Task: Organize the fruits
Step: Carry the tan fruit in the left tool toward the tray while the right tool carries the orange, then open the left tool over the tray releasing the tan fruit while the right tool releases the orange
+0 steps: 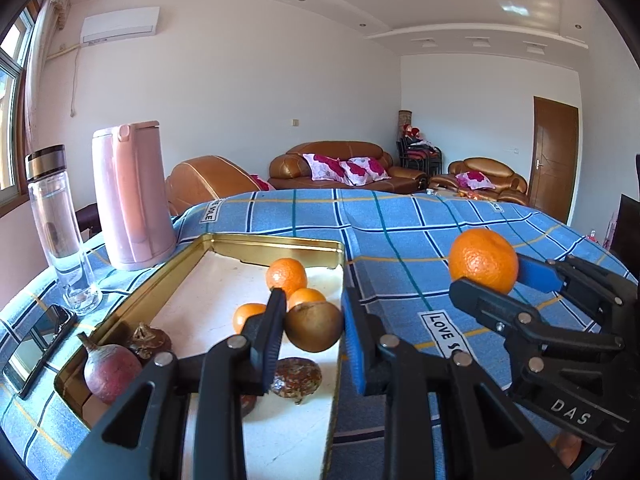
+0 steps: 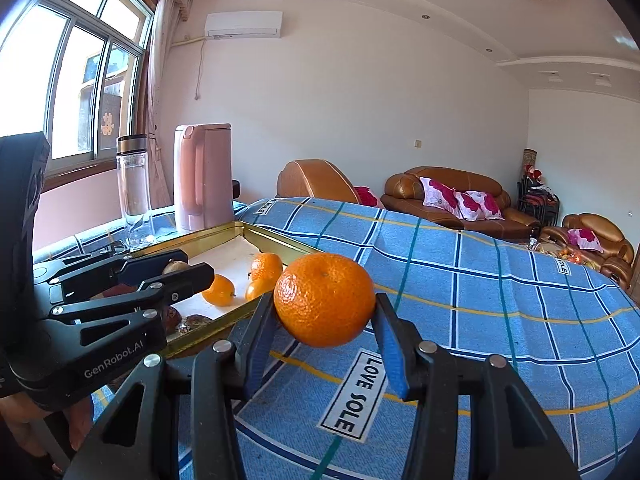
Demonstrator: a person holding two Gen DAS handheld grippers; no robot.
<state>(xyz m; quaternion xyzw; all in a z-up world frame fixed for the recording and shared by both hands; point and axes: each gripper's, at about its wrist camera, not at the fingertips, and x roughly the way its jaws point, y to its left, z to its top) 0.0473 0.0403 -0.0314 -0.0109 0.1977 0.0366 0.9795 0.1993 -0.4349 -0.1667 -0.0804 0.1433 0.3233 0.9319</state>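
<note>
My left gripper (image 1: 314,326) is shut on a round brown fruit (image 1: 314,328), held over the right part of a gold-rimmed tray (image 1: 272,241) with a white floor. In the tray lie three small oranges (image 1: 286,275), a reddish round fruit (image 1: 110,372) and two dark wrinkled fruits (image 1: 296,376). To the right, over the blue checked cloth, my right gripper (image 2: 324,320) is shut on a large orange (image 2: 324,300), clear of the cloth. The right wrist view shows the left gripper (image 2: 196,265) above the tray (image 2: 280,242), with the brown fruit (image 2: 176,267) only partly visible.
A pink kettle (image 1: 130,196) and a clear bottle (image 1: 60,228) stand behind the tray at the table's left end. A phone (image 1: 38,344) lies left of the tray. The blue checked cloth (image 1: 400,232) covers the table. Brown sofas (image 1: 344,164) stand beyond.
</note>
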